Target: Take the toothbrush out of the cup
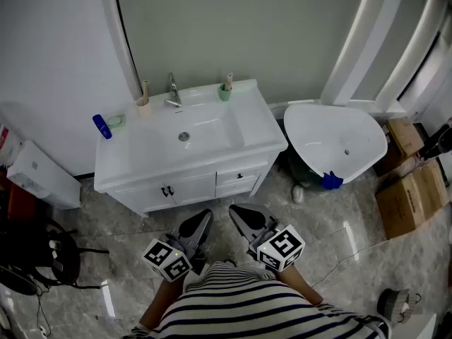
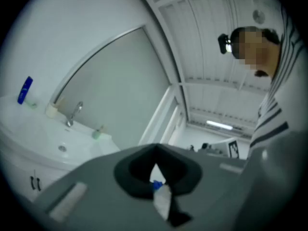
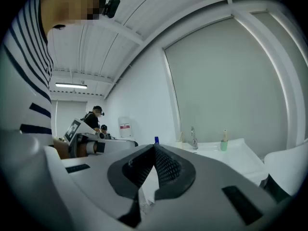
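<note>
A green cup (image 1: 224,93) with a toothbrush (image 1: 228,81) upright in it stands at the back right of the white vanity top (image 1: 254,129). A beige cup (image 1: 143,104), also with a stick-like handle in it, stands left of the faucet (image 1: 173,92). My left gripper (image 1: 203,219) and right gripper (image 1: 239,212) are side by side close to my body, in front of the cabinet and far from both cups. Both are shut with nothing between the jaws. The green cup (image 2: 97,134) (image 3: 224,145) is small and distant in both gripper views.
A blue bottle (image 1: 102,126) and a green soap dish (image 1: 115,121) sit at the vanity's left. On the floor to the right are a white tub (image 1: 339,143) and cardboard boxes (image 1: 406,196). A white box (image 1: 42,175) stands on the left. Other people (image 3: 96,119) stand far off.
</note>
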`<state>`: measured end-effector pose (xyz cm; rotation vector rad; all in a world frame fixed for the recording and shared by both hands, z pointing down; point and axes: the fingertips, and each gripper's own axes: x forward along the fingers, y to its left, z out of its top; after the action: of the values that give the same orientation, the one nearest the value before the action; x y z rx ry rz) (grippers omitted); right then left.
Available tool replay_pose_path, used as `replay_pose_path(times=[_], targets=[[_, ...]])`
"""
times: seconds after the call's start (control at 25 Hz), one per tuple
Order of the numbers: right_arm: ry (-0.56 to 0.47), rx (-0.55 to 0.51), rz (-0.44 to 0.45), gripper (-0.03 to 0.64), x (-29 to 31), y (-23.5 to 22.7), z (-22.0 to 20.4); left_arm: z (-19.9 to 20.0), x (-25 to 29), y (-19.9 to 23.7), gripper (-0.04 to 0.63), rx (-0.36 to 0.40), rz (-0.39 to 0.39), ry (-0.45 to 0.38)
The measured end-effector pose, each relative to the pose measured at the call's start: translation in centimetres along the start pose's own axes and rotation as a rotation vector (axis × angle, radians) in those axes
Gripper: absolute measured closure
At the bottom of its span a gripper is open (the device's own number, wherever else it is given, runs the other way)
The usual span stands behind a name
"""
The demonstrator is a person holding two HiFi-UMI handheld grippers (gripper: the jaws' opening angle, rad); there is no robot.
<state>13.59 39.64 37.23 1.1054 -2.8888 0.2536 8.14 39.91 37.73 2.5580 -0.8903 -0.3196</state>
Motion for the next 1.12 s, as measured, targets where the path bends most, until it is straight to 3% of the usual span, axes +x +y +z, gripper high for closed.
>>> replay_pose_path(times=[0.68, 1.12], targets=[[-0.019, -0.028, -0.009, 0.611, -2.0, 0.7, 0.2, -0.2, 0.1, -2.5, 0.588, 0.039, -0.036, 0.008], [-0.056, 0.001, -0.025, 0.611, -2.2, 0.0, 0.7, -0.4, 0.4, -2.1, 0.588, 0.020, -0.043, 0.005]])
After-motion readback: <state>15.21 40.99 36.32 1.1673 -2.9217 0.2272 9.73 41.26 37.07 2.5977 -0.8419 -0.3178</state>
